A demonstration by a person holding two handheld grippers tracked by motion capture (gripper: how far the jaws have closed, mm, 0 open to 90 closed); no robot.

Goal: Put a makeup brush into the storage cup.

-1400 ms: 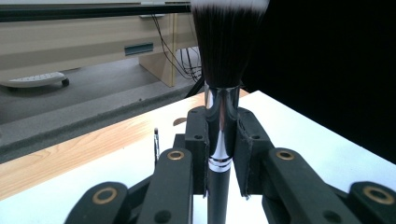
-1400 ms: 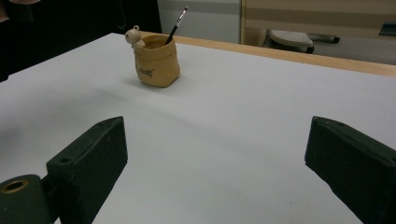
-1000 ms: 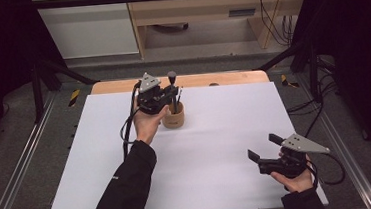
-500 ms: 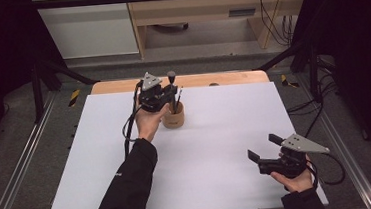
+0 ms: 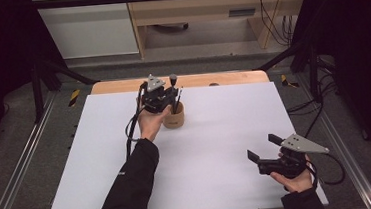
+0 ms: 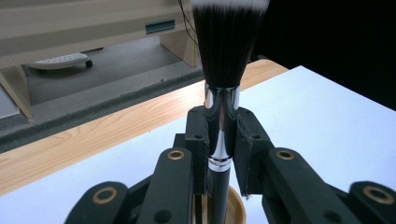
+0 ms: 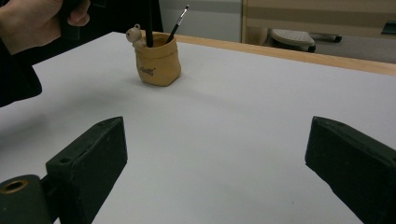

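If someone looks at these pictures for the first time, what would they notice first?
Probably the big black brush, which the left gripper pinches by its shiny collar above a small tan cup near the table's far edge. The right gripper rests open near the front right corner.

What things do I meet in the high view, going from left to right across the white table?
Left gripper shut on the black brush → tan holder pot → right gripper, open, near the table's right edge.
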